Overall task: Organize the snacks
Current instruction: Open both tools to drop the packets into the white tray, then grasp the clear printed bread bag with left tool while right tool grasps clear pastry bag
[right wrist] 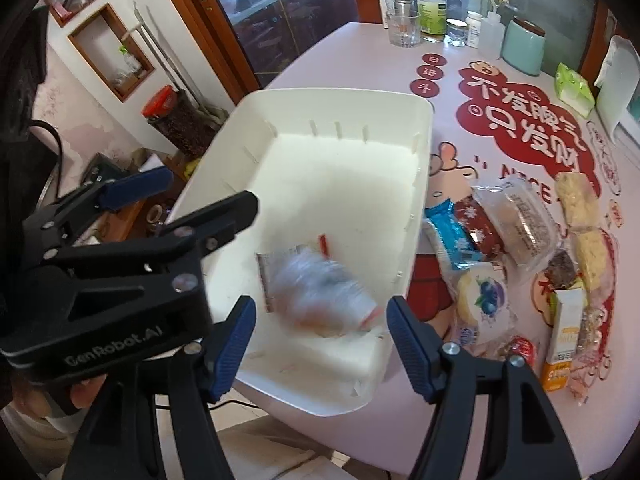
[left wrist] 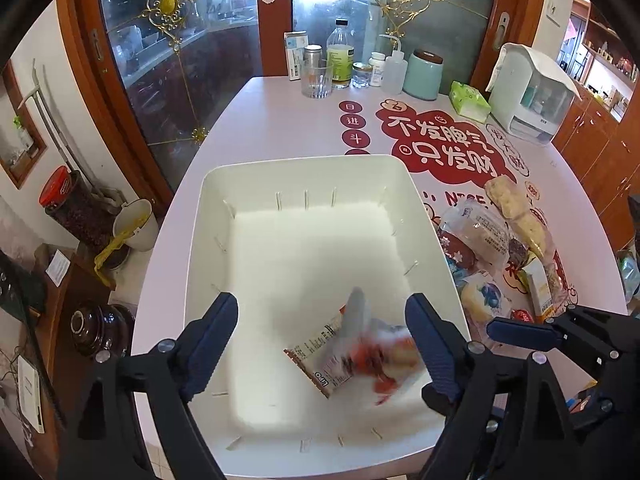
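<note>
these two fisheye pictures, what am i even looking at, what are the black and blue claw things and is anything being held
The claws are two handheld grippers, one in each of a person's hands; there is no robot arm. Each carries a camera looking along its two blue-padded fingers, so each picture is one gripper's own view.

The left wrist view shows the left gripper over a white bin, with the right gripper's finger poking in at the edge. The right wrist view shows the right gripper over the same bin, with the left gripper beside it.

Both grippers are open and hold nothing. A blurred snack packet is in the bin, apparently just dropped. Beside the bin, on the pink table, lies a pile of wrapped snacks not yet sorted. Bottles and jars stand at the far end.
</note>
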